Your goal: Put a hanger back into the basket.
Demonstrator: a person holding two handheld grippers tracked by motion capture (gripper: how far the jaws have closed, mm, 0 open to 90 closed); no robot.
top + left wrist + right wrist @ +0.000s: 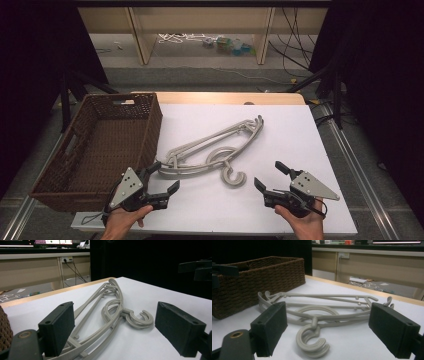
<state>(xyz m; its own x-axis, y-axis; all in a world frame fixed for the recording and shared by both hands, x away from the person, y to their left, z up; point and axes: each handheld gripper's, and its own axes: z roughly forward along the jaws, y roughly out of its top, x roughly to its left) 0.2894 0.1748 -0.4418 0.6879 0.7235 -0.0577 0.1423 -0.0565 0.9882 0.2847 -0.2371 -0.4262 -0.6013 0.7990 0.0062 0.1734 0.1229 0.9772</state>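
A stack of grey plastic hangers (210, 150) lies on the white table top, hooks curling toward the front; it lies ahead of the jaws in both gripper views (110, 307) (317, 315). My left gripper (164, 179) is open at the front left, just short of the hangers' near end, nothing between its jaws (115, 330). My right gripper (270, 175) is open at the front right, a little right of the hooks (233, 176), also holding nothing (327, 332). A brown wicker basket (75, 165) stands at the left.
The basket (254, 282) overhangs the table's left edge. A wooden strip (220, 98) borders the table's far side. Beyond it are floor, cables and shelf legs. Bare white surface (295, 135) lies right of the hangers.
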